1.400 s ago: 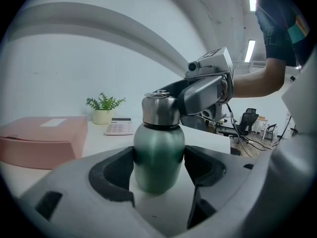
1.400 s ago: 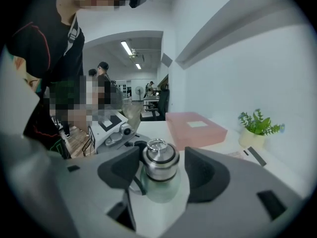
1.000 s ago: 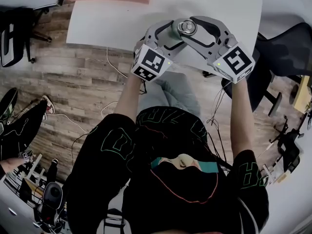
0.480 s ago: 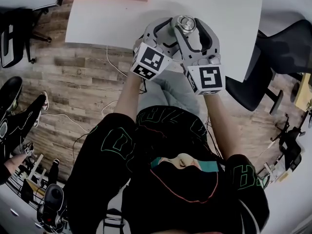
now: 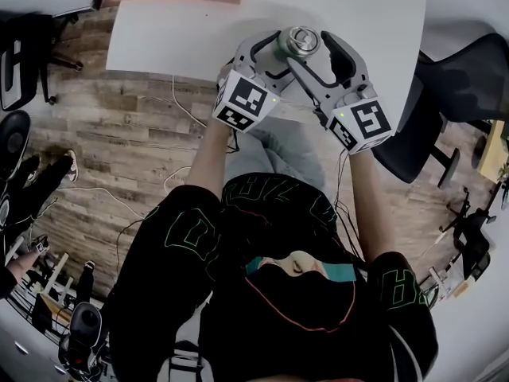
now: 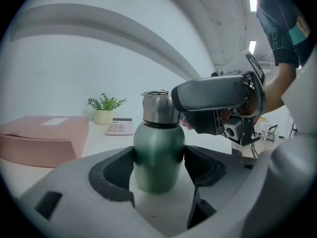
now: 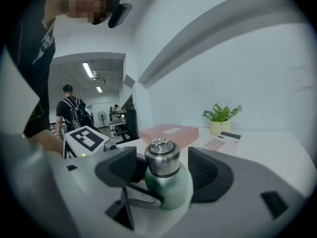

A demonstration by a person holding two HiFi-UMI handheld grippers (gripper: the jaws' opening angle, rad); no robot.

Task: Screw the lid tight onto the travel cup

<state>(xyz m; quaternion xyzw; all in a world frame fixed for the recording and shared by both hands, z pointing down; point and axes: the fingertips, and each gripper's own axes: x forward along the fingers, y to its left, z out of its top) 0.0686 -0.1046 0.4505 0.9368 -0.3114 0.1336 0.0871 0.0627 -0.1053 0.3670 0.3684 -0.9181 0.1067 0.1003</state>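
While a flat pink box (image 6: 39,138), a small potted plant (image 6: 105,108) and a calculator (image 6: 119,127) sit well back on the white table (image 5: 183,38), clear of the work, the left gripper (image 6: 159,171) anchors the job. Its dark pads press on both sides of the green travel cup (image 6: 158,150), which stands upright near the table's front edge. The hold looks meant to stop the body spinning when the top is turned, which is why it sits low on the cup and leaves the neck free.

Above it, the steel lid (image 7: 162,157) sits level on the neck with no gap showing. How tight it is cannot be judged.

At right, the right gripper (image 7: 164,172) comes in at lid height. Its jaws have just been opening and now stand wide, one on either side of the lid with a gap on each side, gripping nothing. That release probably lets the wrist reset for another twist.
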